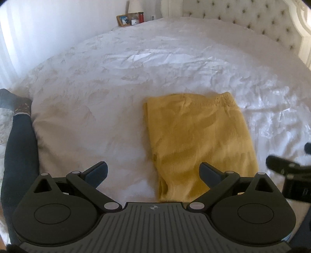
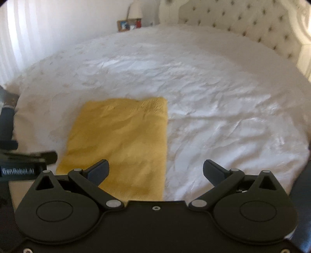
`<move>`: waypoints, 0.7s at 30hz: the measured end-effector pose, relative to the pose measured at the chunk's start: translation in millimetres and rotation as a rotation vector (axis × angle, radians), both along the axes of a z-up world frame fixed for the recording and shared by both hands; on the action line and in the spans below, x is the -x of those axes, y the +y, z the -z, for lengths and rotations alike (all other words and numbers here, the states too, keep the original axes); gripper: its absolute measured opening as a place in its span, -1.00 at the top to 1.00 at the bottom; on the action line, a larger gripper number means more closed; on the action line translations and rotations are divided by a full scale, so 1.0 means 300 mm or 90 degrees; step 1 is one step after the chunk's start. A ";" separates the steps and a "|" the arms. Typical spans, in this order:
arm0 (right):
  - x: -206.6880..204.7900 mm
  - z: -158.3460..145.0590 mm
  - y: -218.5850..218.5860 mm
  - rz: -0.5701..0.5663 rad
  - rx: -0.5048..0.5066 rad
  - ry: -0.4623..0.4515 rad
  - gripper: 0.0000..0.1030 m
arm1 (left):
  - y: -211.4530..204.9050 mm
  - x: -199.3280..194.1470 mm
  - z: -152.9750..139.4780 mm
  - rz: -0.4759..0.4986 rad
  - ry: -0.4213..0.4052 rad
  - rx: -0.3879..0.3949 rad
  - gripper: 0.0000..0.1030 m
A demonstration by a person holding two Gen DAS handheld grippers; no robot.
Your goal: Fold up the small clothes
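A yellow knitted garment lies folded flat in a long rectangle on the white bed, its ribbed waistband at the far end. It also shows in the right wrist view. My left gripper is open and empty, above the garment's near left edge. My right gripper is open and empty, above the garment's near right edge. The right gripper shows at the right edge of the left wrist view, and the left gripper shows at the left edge of the right wrist view.
The white bedsheet is wrinkled. A tufted headboard stands at the far right. A nightstand at the back holds a picture frame and a red bottle. A person's leg in dark trousers lies at the left.
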State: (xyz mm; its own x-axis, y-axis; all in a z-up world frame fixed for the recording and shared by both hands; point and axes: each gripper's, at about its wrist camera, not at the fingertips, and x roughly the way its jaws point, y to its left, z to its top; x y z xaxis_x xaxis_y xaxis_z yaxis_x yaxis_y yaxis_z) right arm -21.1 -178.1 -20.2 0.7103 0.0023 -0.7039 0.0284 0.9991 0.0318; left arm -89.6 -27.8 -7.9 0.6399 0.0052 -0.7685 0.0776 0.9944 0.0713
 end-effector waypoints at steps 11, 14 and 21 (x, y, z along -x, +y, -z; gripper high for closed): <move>0.013 -0.012 -0.029 0.003 -0.068 0.005 -0.98 | -0.004 0.016 0.022 0.011 0.048 0.032 -0.97; 0.006 0.007 -0.037 0.004 -0.100 0.028 -0.98 | -0.001 0.018 0.028 0.007 0.059 0.038 -0.97; 0.000 0.025 -0.043 0.013 -0.109 0.047 -0.98 | 0.012 0.012 0.038 -0.001 0.079 0.048 -0.97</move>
State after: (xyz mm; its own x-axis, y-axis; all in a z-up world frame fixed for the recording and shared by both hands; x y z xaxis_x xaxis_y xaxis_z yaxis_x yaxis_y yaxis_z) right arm -21.2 -191.1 -27.8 0.6577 0.1127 -0.7448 0.0574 0.9784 0.1988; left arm -93.3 -24.1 -19.5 0.5397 -0.0546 -0.8401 0.0802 0.9967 -0.0132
